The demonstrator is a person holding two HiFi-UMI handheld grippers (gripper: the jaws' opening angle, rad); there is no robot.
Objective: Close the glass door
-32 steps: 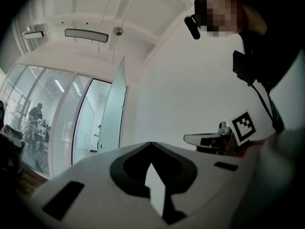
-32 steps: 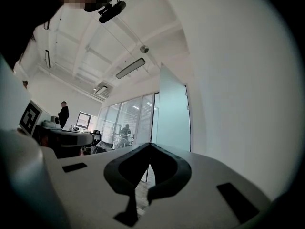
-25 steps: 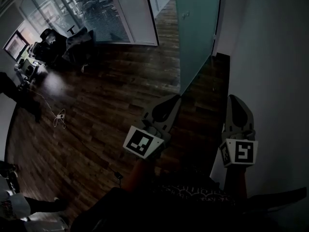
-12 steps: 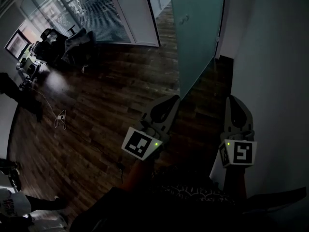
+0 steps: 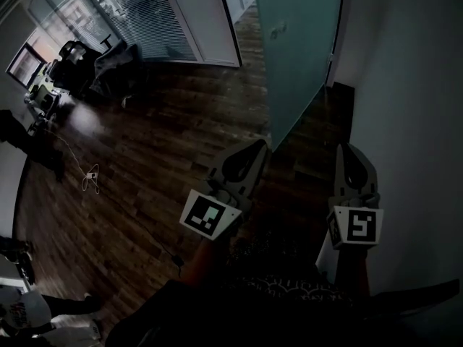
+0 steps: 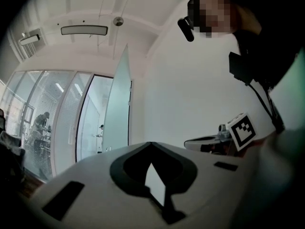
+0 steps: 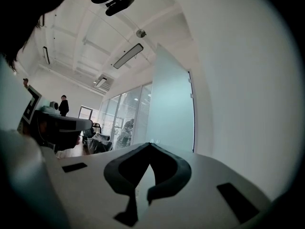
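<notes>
- The wooden floor [image 5: 145, 157] lies broad and bare to the left of both grippers. It runs up to a glass partition with blinds [image 5: 148, 20] along its far edge.
- Office chairs [image 5: 94, 60] crowd the floor's far left corner. A loose white cable [image 5: 88, 178] lies on the boards toward the left edge, well apart from the grippers.
- A plain white wall [image 5: 412, 121] bounds the floor's right edge.
- Between that wall and the door a wedge of floor stays free. It is wider at the near end and narrows toward the dark frame [image 5: 334, 49] at the far end.
- The glass door [image 5: 296, 49] stands open, swung out from the wall at an angle. Its far edge sits by the frame and its free edge reaches toward the middle of the floor.
- The door is one tall frosted pane, pale teal and smooth, with nothing visible through it. A small pale fitting [image 5: 277, 29] sits on its face near the free edge.
- The left gripper [image 5: 258, 147] has its jaws closed tip to tip with nothing between them. It points toward the lower corner of the door's free edge, near it but apart.
- The right gripper [image 5: 346, 150] is just beside the wall, its jaws together and empty. It points into the wedge between door and wall and touches neither.
</notes>
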